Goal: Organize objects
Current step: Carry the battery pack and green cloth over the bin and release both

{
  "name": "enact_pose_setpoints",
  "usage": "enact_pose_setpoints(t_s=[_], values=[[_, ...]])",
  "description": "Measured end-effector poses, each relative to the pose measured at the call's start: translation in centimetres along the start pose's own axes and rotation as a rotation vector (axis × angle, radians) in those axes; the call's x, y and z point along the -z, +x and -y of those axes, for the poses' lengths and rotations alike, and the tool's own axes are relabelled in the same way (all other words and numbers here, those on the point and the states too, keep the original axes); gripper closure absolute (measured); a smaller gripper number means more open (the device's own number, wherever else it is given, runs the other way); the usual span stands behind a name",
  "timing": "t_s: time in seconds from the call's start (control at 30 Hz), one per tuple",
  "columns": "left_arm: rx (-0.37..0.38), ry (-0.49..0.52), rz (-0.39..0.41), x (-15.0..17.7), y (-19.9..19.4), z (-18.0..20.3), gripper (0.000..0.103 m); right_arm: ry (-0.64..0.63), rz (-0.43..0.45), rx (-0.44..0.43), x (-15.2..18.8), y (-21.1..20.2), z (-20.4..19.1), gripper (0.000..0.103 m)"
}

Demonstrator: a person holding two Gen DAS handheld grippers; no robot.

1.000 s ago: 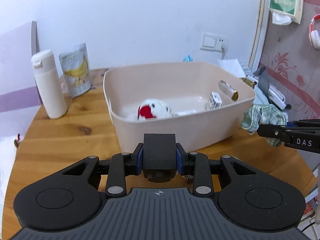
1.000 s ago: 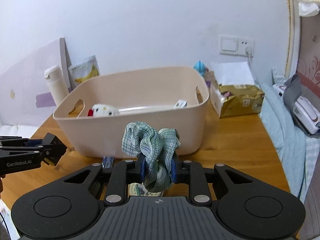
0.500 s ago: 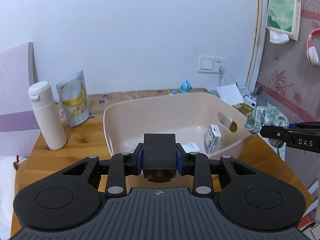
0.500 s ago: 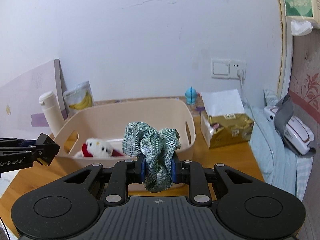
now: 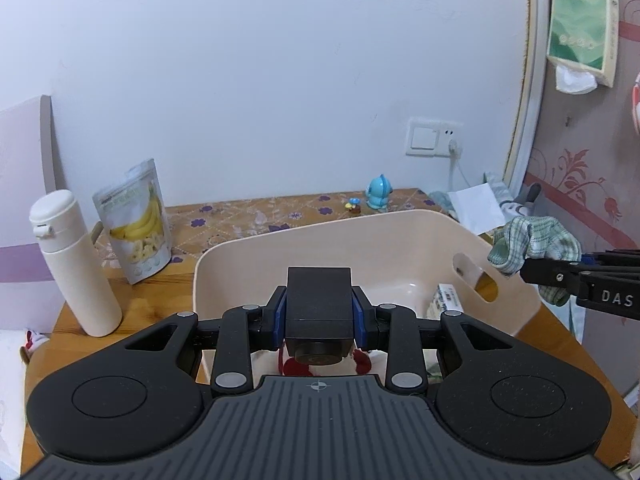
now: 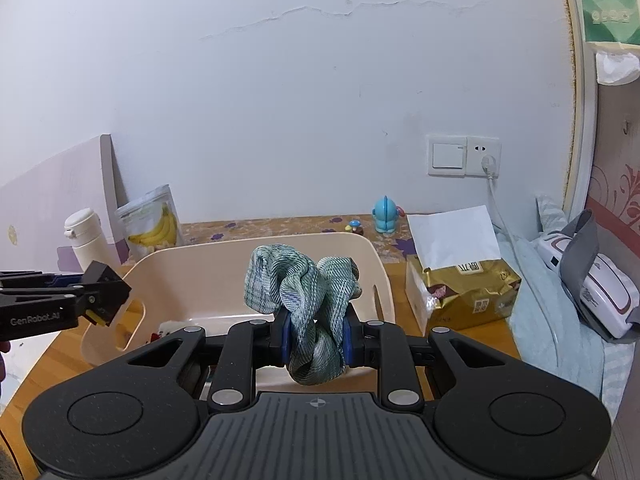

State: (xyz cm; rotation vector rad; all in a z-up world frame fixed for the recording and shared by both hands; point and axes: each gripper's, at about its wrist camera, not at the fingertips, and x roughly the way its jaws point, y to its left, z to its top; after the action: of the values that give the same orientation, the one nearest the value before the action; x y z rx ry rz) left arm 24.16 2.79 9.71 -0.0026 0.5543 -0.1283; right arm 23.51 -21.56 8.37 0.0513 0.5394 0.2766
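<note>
Left tongs (image 5: 319,312): closed on a black block, held above the beige bin (image 5: 400,240).
Right tongs (image 6: 316,336): clamped on a bunched green checked cloth (image 6: 300,284), raised over the bin's near rim.
Bin: set on the wooden table (image 6: 400,300); a plush toy (image 6: 164,330) and a small carton (image 5: 446,302) are seen inside.

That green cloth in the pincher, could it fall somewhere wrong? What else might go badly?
1. The green cloth bulges loosely out of the right gripper, near the beige bin rim; let go early, it may land outside.
2. The left gripper clamps a black box over the bin's plush toy; dropped, it would hit it.
</note>
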Motion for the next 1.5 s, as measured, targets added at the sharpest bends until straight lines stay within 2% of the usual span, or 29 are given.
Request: enact_pose_setpoints(t_s=[0.5, 1.0, 1.1, 1.17, 1.23, 1.3, 1.37, 1.5], values=[[-0.014, 0.003, -0.11, 0.3, 7.1, -0.9, 0.071, -0.054, -0.071, 0.018, -1.0, 6.0, -1.2, 0.08], [-0.005, -0.008, -0.164, 1.1, 9.0, -1.0, 0.07, -0.133, -0.158, 0.05, 0.2, 9.4, -2.5, 0.076], [-0.007, -0.01, -0.172, 1.3, 9.0, -1.1, 0.068, -0.144, -0.167, 0.058, 0.2, 9.6, -2.6, 0.061], [-0.009, -0.02, -0.17, 1.2, 8.8, -1.2, 0.053, -0.146, -0.173, 0.061, 0.3, 9.6, -2.7, 0.058], [0.004, -0.032, -0.164, 1.1, 8.5, -1.3, 0.048, -0.143, -0.172, 0.064, 0.4, 9.4, -2.6, 0.053], [0.018, -0.031, -0.161, 0.9, 8.2, -1.1, 0.041, -0.133, -0.162, 0.062, 0.3, 9.1, -2.5, 0.041], [-0.007, -0.02, -0.143, 0.9, 7.6, -0.9, 0.026, -0.115, -0.144, 0.056, 0.2, 8.6, -2.2, 0.028], [-0.01, -0.029, -0.117, 0.6, 6.4, -0.9, 0.024, -0.102, -0.117, 0.055, -0.1, 7.4, -1.9, 0.018]])
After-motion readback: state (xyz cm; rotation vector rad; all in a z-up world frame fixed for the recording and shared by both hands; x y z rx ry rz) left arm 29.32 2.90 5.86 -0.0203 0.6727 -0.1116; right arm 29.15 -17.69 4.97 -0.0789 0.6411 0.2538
